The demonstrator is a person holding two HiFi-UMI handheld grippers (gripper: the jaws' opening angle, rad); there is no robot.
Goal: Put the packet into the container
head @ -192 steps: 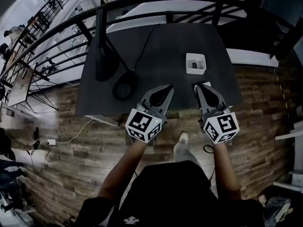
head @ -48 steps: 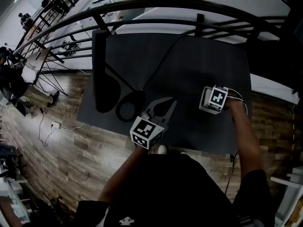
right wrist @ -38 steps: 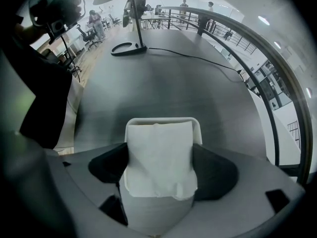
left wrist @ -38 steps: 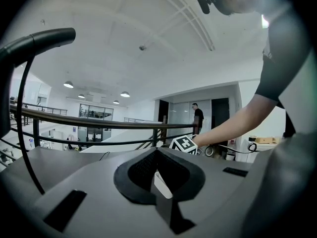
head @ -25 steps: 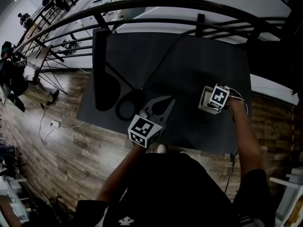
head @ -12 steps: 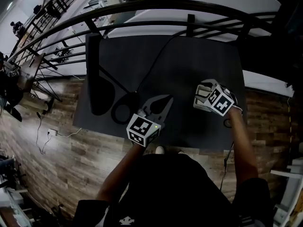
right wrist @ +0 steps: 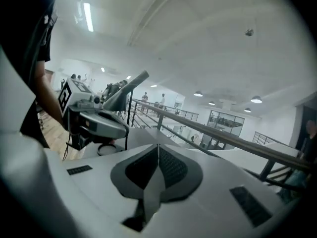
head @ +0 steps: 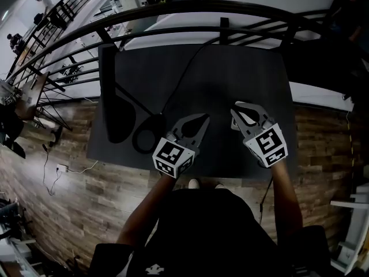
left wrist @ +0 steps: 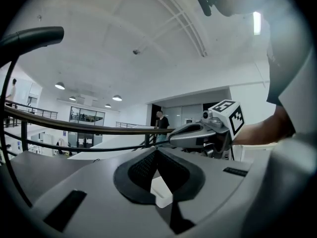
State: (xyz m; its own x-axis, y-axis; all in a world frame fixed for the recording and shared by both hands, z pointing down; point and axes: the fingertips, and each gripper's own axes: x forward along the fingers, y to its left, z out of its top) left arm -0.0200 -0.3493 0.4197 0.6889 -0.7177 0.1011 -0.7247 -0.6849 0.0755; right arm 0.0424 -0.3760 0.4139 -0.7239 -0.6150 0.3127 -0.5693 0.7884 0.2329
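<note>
Right tongs (head: 236,107) (just closed, empty) near table (head: 230,68) edge.

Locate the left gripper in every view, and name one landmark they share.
Head view: left gripper, just below centre.
Left gripper view: left gripper, bottom centre, jaws shut.
Right gripper view: left gripper, left of centre.
Shared landmark: the black railing, in all three.

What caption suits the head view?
Left gripper and right gripper hover shut above a dark table.
</note>
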